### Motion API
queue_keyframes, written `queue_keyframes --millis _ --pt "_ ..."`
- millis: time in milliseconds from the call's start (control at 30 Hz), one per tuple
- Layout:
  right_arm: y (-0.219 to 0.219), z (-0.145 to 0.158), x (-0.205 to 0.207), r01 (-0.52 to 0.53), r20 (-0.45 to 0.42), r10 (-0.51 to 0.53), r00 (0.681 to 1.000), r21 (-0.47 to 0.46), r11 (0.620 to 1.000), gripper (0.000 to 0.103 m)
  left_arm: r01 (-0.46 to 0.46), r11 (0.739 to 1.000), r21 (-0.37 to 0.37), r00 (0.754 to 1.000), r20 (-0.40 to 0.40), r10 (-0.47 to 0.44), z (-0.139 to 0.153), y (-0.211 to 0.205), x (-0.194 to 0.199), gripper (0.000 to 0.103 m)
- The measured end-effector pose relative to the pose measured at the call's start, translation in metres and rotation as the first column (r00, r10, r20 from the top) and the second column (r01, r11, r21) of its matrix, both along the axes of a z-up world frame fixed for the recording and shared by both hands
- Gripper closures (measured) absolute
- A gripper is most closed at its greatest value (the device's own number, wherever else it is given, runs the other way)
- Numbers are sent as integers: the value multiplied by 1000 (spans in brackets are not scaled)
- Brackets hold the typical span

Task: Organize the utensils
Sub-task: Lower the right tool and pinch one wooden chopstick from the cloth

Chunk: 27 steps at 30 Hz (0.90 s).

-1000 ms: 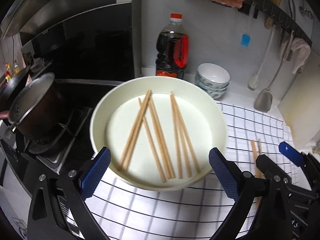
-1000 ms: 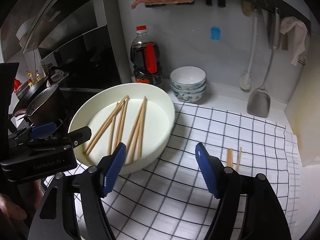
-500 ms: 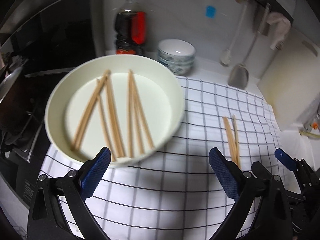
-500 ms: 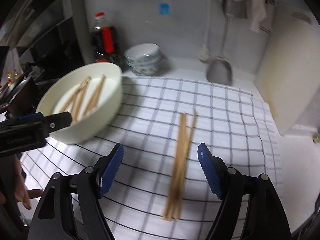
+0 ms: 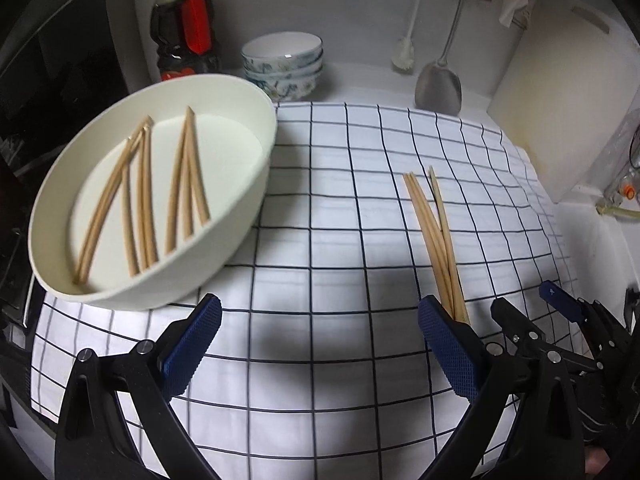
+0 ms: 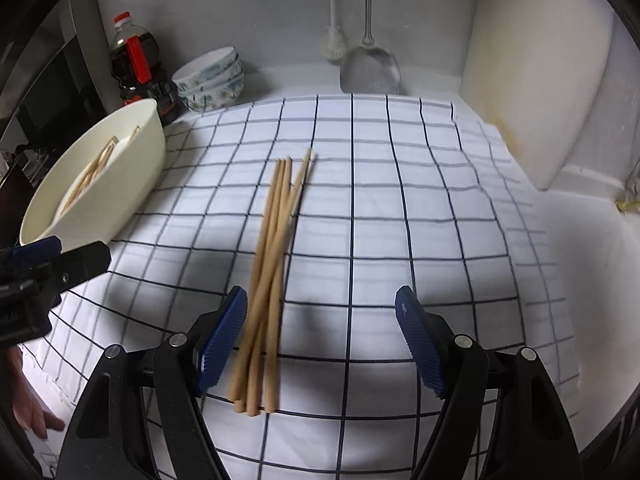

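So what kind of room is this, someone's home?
Most likely a home kitchen counter: a stack of rice bowls beside a dark sauce bottle, a metal spatula hanging at the wall, and chopsticks on a checked cloth.

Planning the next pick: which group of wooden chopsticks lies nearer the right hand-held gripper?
The loose bundle of wooden chopsticks on the checked cloth, reaching between the open right hand-held gripper; the others lie in the cream bowl.

Bowl (image 5: pixel 256 184) holding chopsticks (image 5: pixel 140 196) left on cloth (image 5: pixel 328 216), loose chopsticks (image 6: pixel 272 248) right, stacked bowls (image 5: pixel 284 60) behind
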State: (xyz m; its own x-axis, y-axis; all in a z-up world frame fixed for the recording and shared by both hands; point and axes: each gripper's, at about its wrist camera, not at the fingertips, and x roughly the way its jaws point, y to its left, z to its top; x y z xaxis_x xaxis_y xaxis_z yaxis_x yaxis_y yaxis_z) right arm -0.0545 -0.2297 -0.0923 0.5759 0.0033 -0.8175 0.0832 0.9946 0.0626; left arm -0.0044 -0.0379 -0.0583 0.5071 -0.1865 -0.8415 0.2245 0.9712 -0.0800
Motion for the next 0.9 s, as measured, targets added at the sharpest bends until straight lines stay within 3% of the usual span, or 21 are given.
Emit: queue_keyframes --millis 300,900 --pt "-3 -24 4 -6 -19 6 1000 0 1000 30 28 999 22 1000 1 -28 -21 -16 4 6" --pt "-3 -39 0 -71 -40 68 997 -53 996 30 60 998 35 998 -27 -59 -39 -39 9 6"
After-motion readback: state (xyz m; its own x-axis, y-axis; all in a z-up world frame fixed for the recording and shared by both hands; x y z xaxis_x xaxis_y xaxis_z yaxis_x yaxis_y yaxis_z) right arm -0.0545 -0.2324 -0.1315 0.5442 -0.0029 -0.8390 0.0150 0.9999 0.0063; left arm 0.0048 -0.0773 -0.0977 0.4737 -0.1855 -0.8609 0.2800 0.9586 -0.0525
